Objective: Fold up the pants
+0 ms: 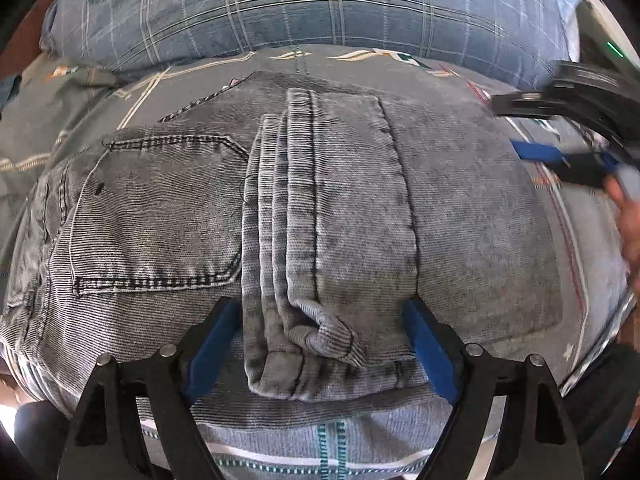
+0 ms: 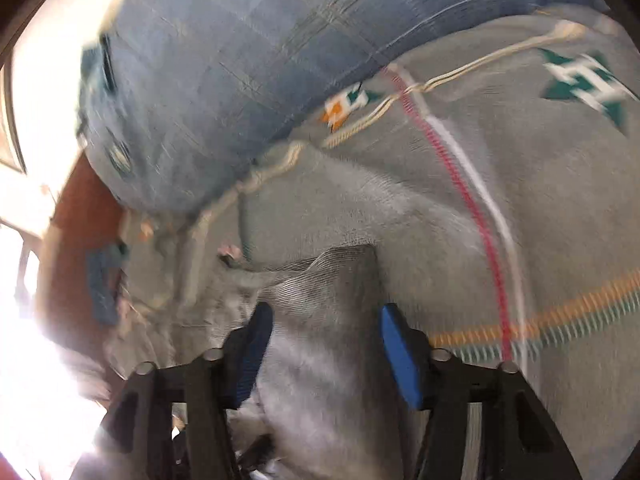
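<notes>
**Folded Grey Pants on the Bed, Both Claws Over Them**

Blue-padded fingers [image 1: 216, 344] of the left claw [image 1: 320, 344] stand wide apart, straddling the rolled leg hems of the grey denim pants [image 1: 320, 208] without pressing them. These pants lie folded on the bed, back pocket [image 1: 160, 208] up, the legs laid across the seat. Seen from the right wrist, the right claw [image 2: 326, 344] is partly open over a grey fold of the pants [image 2: 332, 280]; the picture is blurred, and its pads do not appear to pinch the cloth. It also shows at the left view's right edge [image 1: 560, 156], beside a hand [image 1: 630, 220]. Beneath lies a grey patterned bedspread [image 1: 72, 104]; beyond, a blue plaid pillow [image 1: 320, 4].
</notes>
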`<state>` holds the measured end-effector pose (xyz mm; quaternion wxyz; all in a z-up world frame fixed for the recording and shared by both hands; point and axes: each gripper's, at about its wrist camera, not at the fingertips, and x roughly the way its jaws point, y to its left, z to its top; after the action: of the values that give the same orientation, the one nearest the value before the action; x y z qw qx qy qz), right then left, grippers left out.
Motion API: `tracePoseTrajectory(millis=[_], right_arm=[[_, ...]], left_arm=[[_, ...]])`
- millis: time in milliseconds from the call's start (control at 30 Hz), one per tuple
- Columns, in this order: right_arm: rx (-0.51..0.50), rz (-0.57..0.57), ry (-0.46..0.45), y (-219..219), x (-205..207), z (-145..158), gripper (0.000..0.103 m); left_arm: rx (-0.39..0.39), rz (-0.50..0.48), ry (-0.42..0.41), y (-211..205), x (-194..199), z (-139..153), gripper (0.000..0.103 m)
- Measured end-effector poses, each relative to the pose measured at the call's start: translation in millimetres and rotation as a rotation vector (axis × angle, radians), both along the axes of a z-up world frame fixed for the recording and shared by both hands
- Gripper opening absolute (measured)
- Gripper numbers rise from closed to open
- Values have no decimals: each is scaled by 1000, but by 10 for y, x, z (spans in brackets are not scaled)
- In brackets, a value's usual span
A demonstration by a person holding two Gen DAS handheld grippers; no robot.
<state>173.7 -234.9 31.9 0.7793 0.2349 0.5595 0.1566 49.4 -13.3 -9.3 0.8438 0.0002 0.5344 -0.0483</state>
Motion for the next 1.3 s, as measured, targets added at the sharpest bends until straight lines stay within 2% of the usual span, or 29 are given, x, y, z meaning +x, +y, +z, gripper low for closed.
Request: tracePoseTrajectory(millis=[33,67,133,233,267,333,467,600,667,700,733,767,800,833,933,1000,1033,1100,1200,1300], right_arm=[[-38,-2,-4,-8,17,-23,33],[-65,-7,-4,-28,46,-50,23],[-101,-33,-15,-67,73,-92,15],[-155,-23,-69,-50,-11,-42,15],[-137,-36,-69,-82,-28,-37,18],[-59,-96,-62,-222,-116,15,28],[-4,-78,-113,-291,-568,247,29],[109,-35,-71,-217,-1016,213,29],[168,-5,-22,-179,-1155,33,29],[156,-1,26,-167,-1167,-113,29],[166,-19,57,-215,-1184,-262,23],[197,-50,60,-279,-1202,-282,18],[204,-64,64,-310,-1221,-232,18],[185,-61,42,-298,-1245,-155,22],[182,-9,-3,-208,-1357,-6,29],[109,17,51,-140,-1384,-145,33],[127,16,59,-155,-1404,-212,34],[148,2,60,-204,-1376,-139,33],[159,-5,-27,-216,-1127,157,34],[218,-31,-40,-212,-735,189,36]], left_arm=[[-3,-1,-3,5,-21,7,85],[-12,-1,-2,16,-35,13,85],[-17,-4,-2,24,-76,26,86],[-3,-8,-12,51,-122,23,87],[-2,-8,-15,53,-125,21,88],[0,-9,-14,22,-92,33,88],[-17,-10,-2,34,-19,16,88],[-2,-13,-14,30,6,-10,88],[-4,-15,-21,33,-10,-15,89],[-3,-17,-21,24,-23,-7,89],[-4,-18,-18,23,-26,-4,89],[-2,-20,-14,23,-29,-1,89],[-1,-25,-9,26,-30,6,89],[-2,-26,-6,21,-40,23,89],[-26,-9,-13,48,-48,105,89],[-35,2,-51,63,-68,173,89],[-33,3,-57,63,-71,172,89],[-11,-12,-12,41,-39,55,89],[15,-24,-26,12,-50,9,90],[6,-12,-19,17,-37,5,90]])
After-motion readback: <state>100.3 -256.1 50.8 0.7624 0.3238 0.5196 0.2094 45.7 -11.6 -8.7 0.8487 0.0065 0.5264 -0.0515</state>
